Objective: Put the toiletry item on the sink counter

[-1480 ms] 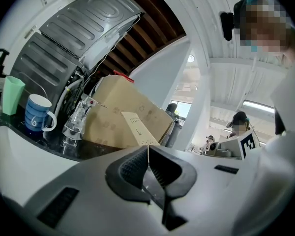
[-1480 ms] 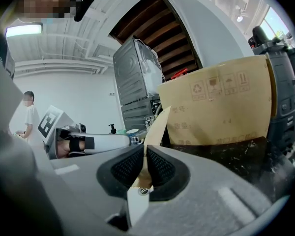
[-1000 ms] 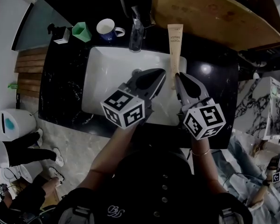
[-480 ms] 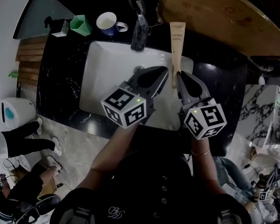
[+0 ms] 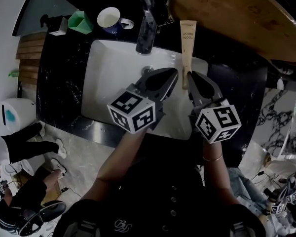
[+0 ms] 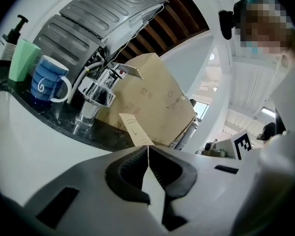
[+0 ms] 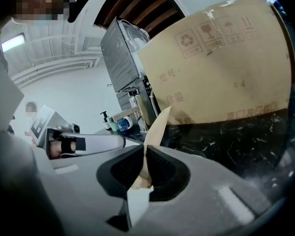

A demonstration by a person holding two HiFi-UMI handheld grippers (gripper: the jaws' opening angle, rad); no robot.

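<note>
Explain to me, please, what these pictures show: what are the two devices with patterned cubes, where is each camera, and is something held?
There is no robot: a person holds a two-jaw gripper in each hand. One picture comes from a camera on the person's head, looking down; the other two from cameras on the grippers. Below is a white rectangular sink in a black marble counter, with a chrome faucet, a blue mug and a green cup. The right gripper is shut on a flat beige tube; the left gripper is shut and empty.

The cardboard box (image 7: 221, 58) is marked "A4".
</note>
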